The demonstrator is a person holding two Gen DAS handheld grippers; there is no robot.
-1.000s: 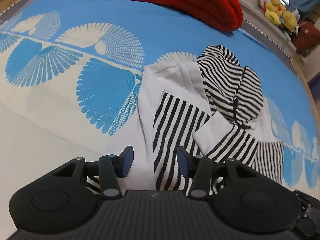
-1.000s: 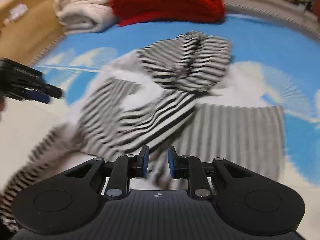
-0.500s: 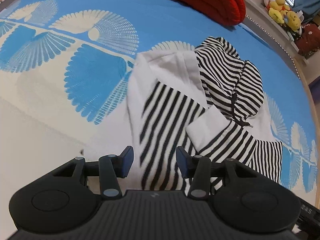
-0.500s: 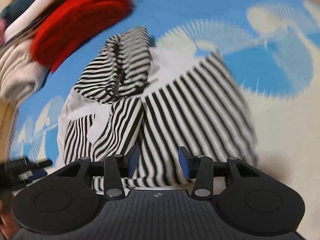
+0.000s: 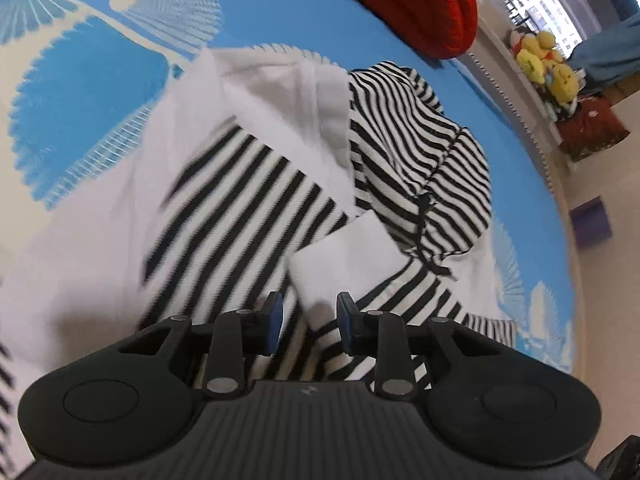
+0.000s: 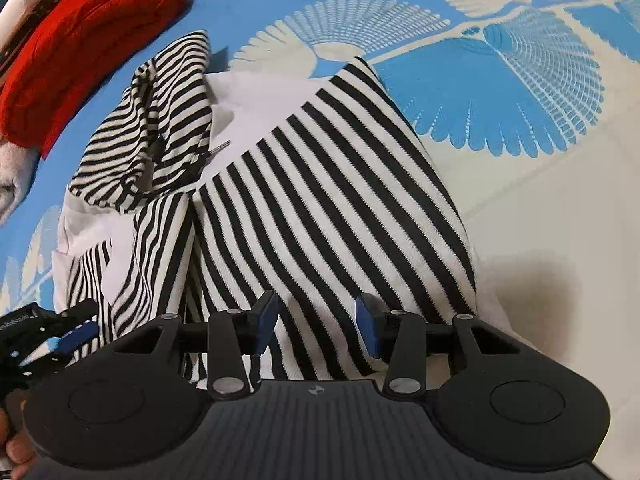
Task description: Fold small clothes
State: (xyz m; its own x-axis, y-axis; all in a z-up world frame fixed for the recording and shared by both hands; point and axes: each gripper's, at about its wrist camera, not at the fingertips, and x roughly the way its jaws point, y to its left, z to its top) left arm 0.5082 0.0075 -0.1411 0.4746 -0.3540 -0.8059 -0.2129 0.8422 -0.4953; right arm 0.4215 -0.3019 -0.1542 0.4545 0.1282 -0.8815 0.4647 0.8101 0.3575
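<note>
**Blue fan-print bedspread, striped hoodie mid-fold**

Bedspread (image 6: 520,92) is blue with cream fan shapes; the striped hoodie (image 6: 320,208) lies flat on it, hood bunched toward the red blanket (image 6: 80,40), one sleeve (image 5: 400,300) folded across the body with its white cuff up.

Left gripper (image 5: 308,324): jaws apart, moderate gap, nothing held, hovering right over the cuff and sleeve. Right gripper (image 6: 316,320): jaws wide, empty, over the lower body panel near the hem side.

Judgement: both are lining up for a grasp, probably hem or side edge for the next fold.

To do it well:
- Pinch the edge only, all layers together, so the folded sleeve doesn't slide out.
- Grab at matching points on either side so the fold line stays square to the stripes.
- Lift low, lay it over, and don't drag; the bedspread could bunch.
- Hood drawstring (image 6: 220,146) is loose; keep it tucked inside.

Plush toys (image 5: 540,60) on the far ledge are well apart and irrelevant.
</note>
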